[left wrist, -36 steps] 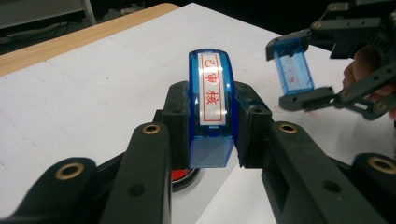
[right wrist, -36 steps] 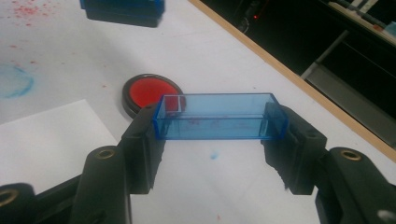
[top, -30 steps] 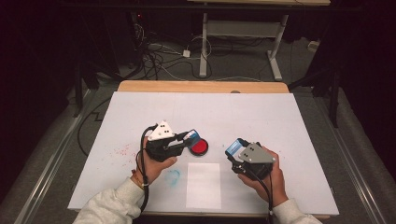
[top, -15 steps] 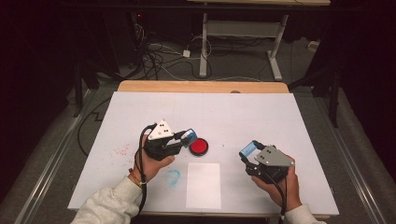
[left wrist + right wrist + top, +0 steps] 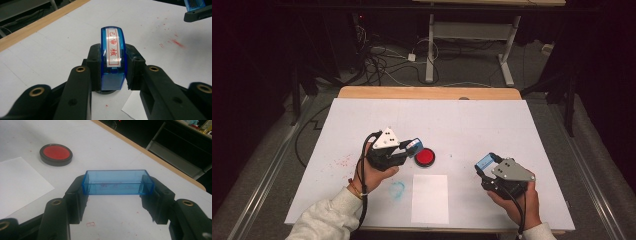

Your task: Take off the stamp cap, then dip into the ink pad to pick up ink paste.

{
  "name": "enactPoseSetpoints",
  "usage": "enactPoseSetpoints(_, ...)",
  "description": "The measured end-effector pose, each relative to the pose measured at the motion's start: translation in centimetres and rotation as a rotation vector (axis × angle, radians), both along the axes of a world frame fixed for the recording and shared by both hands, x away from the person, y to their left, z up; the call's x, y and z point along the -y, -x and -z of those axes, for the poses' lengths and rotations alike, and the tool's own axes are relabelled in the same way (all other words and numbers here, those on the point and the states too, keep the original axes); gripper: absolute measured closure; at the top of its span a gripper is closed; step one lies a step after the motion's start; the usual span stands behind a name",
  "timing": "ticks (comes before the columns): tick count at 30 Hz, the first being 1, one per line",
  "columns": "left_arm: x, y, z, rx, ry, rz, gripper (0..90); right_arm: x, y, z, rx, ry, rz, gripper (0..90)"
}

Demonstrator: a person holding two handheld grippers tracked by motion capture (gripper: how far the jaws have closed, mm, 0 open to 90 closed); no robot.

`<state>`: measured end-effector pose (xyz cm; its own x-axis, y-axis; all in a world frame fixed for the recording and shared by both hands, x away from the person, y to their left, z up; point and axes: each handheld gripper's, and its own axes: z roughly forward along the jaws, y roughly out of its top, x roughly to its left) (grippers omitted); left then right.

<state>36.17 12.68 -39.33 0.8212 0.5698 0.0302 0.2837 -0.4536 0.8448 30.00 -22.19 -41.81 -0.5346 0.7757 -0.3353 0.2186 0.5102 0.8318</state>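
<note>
Right tongs shifted right, clamping blue cap; left tongs clamp stamp; white table.

A white sheet covers the tabletop, leaving a strip of bare wood along its far edge. On it, near the middle, sits a round ink pad (red inside a black rim). Toward the near edge lies a blank paper sheet, with a faint blue scribble just to its left and red ink specks farther left.
</note>
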Motion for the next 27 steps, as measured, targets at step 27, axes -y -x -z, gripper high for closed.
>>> enactPoseSetpoints(27,2.9,-3.2,2.9,-0.068,-0.106,0.062,68.4,0.2,0.1,0.9,-0.030,0.025,0.010,41.0)
